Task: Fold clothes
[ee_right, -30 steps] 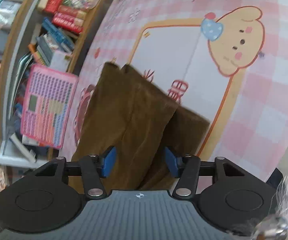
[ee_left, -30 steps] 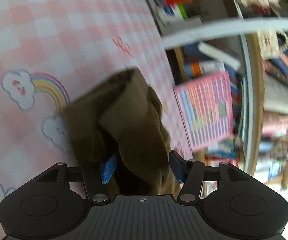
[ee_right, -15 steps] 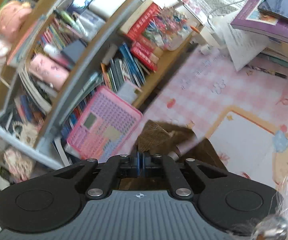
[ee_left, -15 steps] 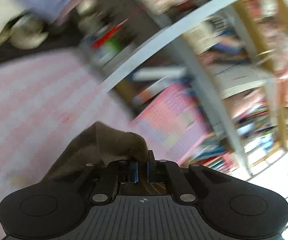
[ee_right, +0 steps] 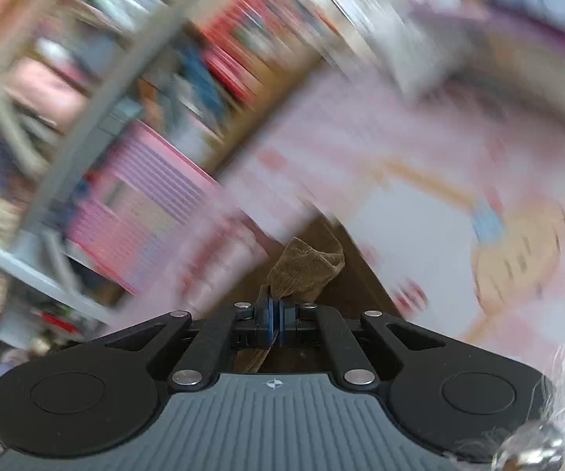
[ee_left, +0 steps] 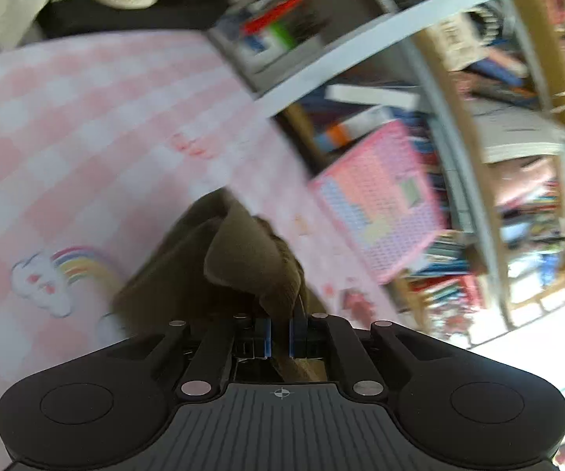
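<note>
A brown garment (ee_left: 219, 271) lies partly on the pink checked tablecloth (ee_left: 66, 137). My left gripper (ee_left: 280, 333) is shut on a raised fold of the garment, which hangs from the jaws down to the cloth. In the right wrist view, my right gripper (ee_right: 275, 322) is shut on another edge of the brown garment (ee_right: 306, 271), with the rest trailing toward the table. The right wrist view is heavily blurred by motion.
A bookshelf (ee_left: 498, 157) crowded with books stands past the table's far edge, with a pink chart board (ee_left: 384, 196) leaning on it; the board also shows in the right wrist view (ee_right: 137, 196). A cartoon print (ee_right: 518, 251) marks the tablecloth at right.
One second ago both grippers were open around the flat garment. Both have since shut on its edge and lifted it; both views have swung toward the shelf.
</note>
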The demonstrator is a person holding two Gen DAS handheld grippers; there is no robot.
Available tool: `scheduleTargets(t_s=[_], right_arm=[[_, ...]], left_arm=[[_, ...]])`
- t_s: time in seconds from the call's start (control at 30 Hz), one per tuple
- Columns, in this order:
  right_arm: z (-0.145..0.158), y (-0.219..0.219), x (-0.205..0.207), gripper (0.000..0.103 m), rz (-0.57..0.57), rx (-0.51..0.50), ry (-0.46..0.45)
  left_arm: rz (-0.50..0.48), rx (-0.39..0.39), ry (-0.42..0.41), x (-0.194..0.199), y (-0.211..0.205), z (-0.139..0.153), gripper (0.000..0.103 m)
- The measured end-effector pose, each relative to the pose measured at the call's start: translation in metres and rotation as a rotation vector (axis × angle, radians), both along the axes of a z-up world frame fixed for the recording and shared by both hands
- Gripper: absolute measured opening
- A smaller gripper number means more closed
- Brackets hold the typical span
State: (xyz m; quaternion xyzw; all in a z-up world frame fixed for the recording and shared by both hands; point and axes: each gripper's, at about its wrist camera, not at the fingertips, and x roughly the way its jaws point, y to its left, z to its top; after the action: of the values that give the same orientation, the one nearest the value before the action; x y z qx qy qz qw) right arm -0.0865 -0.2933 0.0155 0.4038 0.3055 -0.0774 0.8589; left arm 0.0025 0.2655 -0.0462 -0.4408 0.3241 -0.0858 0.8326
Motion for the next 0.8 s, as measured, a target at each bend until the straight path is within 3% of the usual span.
scheduleTargets(t_s=[0.07,0.2,0.23,0.33,0.4,0.47,0.57,0.63,0.8], right_arm=[[0.003,-0.001,-0.006,0.003,-0.018,-0.012,0.003],[-0.058,0.000,0.001,0.004,-0.017,-0.023,0.256],[-0.063,0.003,0.001,0.004,-0.017,-0.039,0.274],[-0.062,0.010,-0.002,0.009,-0.023,-0.087,0.263],[-0.056,0.013,-0.002,0.024,-0.036,-0.096,0.246],[-0.046,0.013,-0.010,0.031,-0.075,-0.116,0.231],[-0.038,0.015,-0.023,0.033,-0.121,-0.157,0.227],[-0.039,0.017,-0.025,0.034,-0.122,-0.175,0.251],[-0.054,0.022,-0.017,0.037,-0.100,-0.184,0.332]], left_arm=[[-0.013,0.008,0.004,-0.004,0.001,-0.003,0.008],[-0.012,0.018,0.110,-0.005,0.002,-0.028,0.008],[-0.002,0.018,0.119,-0.006,0.003,-0.029,0.009],[0.027,0.018,0.142,-0.009,0.006,-0.031,0.018],[0.051,0.016,0.134,-0.015,0.010,-0.026,0.021],[0.076,0.021,0.126,-0.023,0.014,-0.021,0.030],[0.114,0.020,0.125,-0.037,0.017,-0.019,0.040],[0.129,0.004,0.154,-0.037,0.017,-0.023,0.056],[0.122,-0.041,0.216,-0.024,0.010,-0.034,0.056]])
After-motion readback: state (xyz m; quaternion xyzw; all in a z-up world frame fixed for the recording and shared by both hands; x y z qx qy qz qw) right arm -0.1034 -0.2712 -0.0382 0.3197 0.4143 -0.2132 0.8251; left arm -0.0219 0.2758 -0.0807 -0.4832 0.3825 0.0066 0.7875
